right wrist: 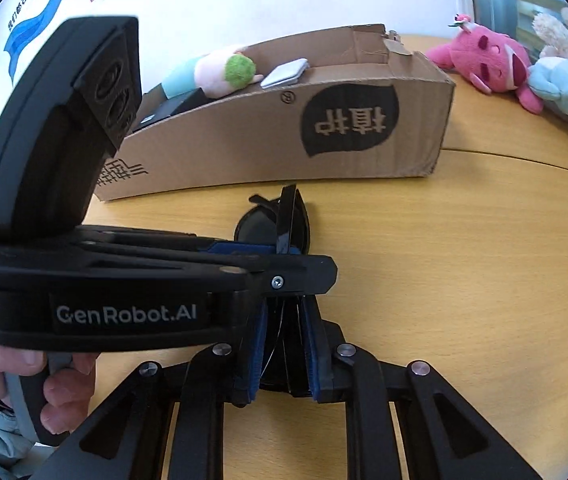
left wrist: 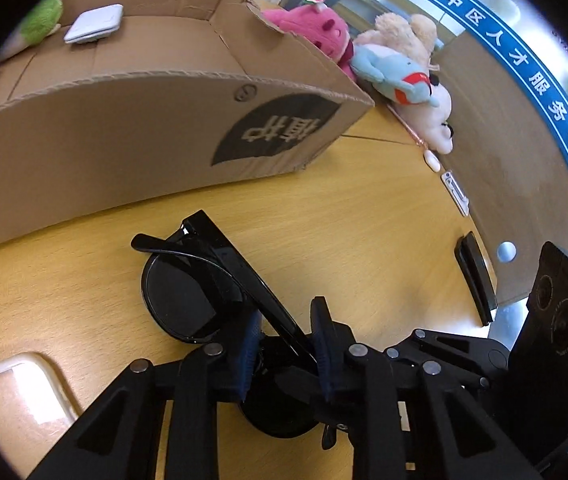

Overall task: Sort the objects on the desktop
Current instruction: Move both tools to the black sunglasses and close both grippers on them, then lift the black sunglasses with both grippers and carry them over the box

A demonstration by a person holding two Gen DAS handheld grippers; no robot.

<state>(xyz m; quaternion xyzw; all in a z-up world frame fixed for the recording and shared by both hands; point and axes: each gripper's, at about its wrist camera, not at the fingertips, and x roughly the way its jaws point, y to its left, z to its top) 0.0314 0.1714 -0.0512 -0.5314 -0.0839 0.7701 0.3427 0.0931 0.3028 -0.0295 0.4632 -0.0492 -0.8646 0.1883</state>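
Black sunglasses (left wrist: 187,296) are held just above the wooden desk (left wrist: 364,232), folded, with both grippers on them. My left gripper (left wrist: 284,344) is shut on the frame near its middle. My right gripper (right wrist: 281,344) is shut on the sunglasses (right wrist: 284,224) from the other side; the left gripper (right wrist: 279,258) crosses in front of it from the left. An open cardboard box (left wrist: 163,120) stands behind, holding a white flat case (left wrist: 93,24) and a green-haired plush (left wrist: 41,20). The box also shows in the right wrist view (right wrist: 263,140).
A pink plush (left wrist: 320,28), a blue plush (left wrist: 396,72) and a beige plush (left wrist: 408,36) lie right of the box. A white small item (left wrist: 432,161), a white clip (left wrist: 456,194) and a black flat object (left wrist: 476,280) lie along the desk's right edge. A white-rimmed object (left wrist: 15,396) sits bottom left.
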